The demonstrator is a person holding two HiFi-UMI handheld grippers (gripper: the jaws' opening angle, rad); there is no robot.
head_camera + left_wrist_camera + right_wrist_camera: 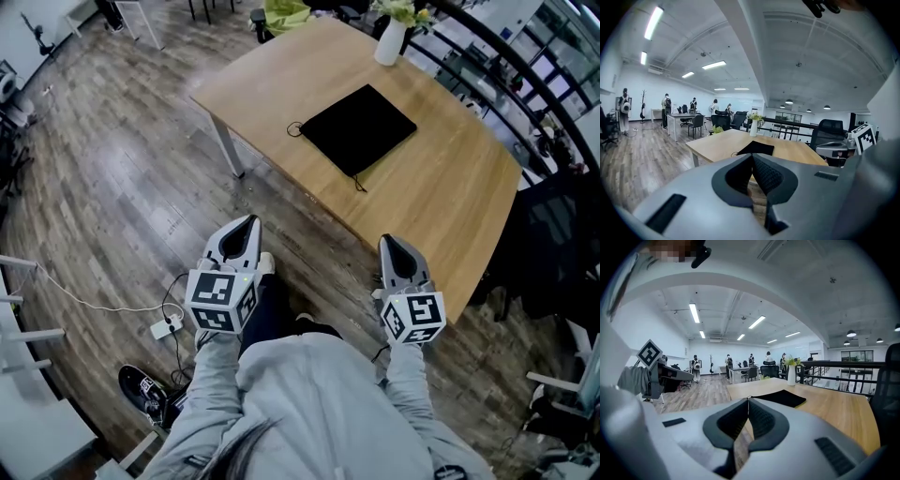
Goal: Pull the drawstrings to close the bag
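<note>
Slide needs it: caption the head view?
Shut, empty left gripper and right gripper short of the wooden table with a flat black drawstring bag and white vase.

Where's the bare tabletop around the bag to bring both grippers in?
The widest bare wood on the table is right of the bag in the head view, out to the table's end. A smaller free patch lies between the drawstring loop and the left corner. It is tighter at the far end, where the vase stands. A second cord trails off the bag's near corner.
</note>
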